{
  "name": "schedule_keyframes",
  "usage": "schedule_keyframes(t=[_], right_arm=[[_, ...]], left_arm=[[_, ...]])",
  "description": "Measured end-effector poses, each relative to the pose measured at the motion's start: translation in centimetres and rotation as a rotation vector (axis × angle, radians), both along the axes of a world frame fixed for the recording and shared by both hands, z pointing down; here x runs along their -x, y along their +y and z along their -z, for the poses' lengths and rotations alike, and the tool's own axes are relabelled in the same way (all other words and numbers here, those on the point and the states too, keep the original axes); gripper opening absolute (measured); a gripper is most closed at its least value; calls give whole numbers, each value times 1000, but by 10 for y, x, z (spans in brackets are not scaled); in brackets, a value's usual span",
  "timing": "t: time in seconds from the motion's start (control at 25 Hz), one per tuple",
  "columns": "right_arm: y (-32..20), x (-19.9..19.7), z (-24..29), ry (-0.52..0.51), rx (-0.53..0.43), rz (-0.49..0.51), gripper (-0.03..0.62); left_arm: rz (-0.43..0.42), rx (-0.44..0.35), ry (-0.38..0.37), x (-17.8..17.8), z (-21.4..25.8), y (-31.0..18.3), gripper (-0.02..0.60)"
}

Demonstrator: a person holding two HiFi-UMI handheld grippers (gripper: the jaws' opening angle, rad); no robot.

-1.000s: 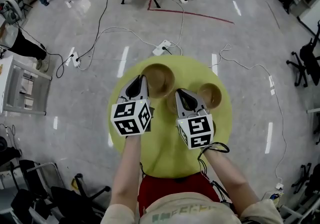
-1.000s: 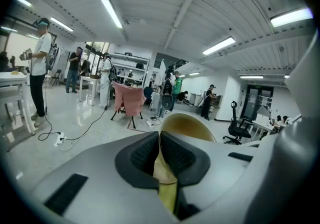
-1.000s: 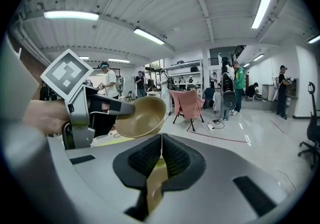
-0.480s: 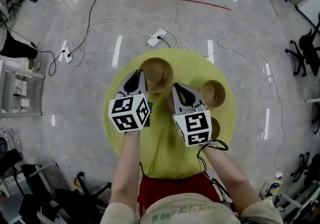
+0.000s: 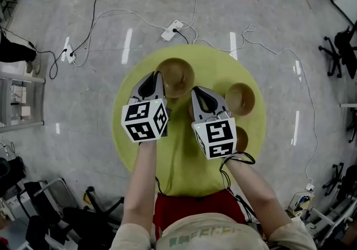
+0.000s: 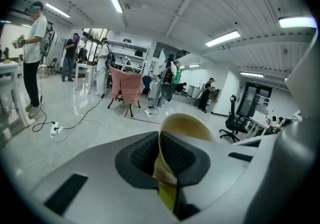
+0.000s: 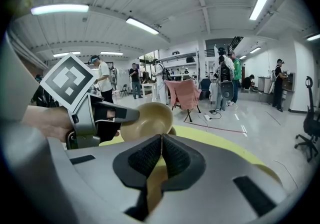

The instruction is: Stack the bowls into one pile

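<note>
On the round yellow table (image 5: pixel 178 171) are several tan bowls. My left gripper (image 5: pixel 157 76) (image 6: pixel 159 153) is shut on the rim of one bowl (image 5: pixel 176 77) (image 6: pixel 186 124) at the table's far side. That bowl is tilted, and it also shows in the right gripper view as a bowl (image 7: pixel 145 119) held by the left gripper (image 7: pixel 131 114). Just to its right, my right gripper (image 5: pixel 195 91) (image 7: pixel 161 153) is shut on the thin wall of a second bowl (image 5: pixel 190 112) (image 7: pixel 153 188), which it mostly hides. Two more bowls (image 5: pixel 240 99) (image 5: pixel 241 139) sit at the right.
Cables and a white power strip (image 5: pixel 171 30) lie on the grey floor beyond the table. Office chairs (image 5: pixel 341 56) stand at the right and a metal rack (image 5: pixel 19 101) at the left. People and a draped chair (image 7: pixel 184 94) are far off in the room.
The head view has shifted, so the table sits higher in frame. Both grippers keep their hold, and the left gripper's bowl has drifted slightly towards the right gripper.
</note>
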State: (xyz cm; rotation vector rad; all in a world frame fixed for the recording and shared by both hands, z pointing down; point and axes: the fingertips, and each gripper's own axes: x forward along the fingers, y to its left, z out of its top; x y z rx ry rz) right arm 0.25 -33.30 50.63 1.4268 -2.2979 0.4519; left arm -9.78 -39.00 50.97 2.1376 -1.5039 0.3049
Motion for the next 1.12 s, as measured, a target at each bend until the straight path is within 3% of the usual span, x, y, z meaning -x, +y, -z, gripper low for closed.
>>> schedule_keyframes(t=[0.24,1.12], right_arm=[[-1,-2,-9,6,19,-2,37],[-6,7,-20,20,38,10,37]], left_arm=[[-33,-6,-71,-8,-10,-1,34],[-38,11,-107,-4,-29,-6,35]])
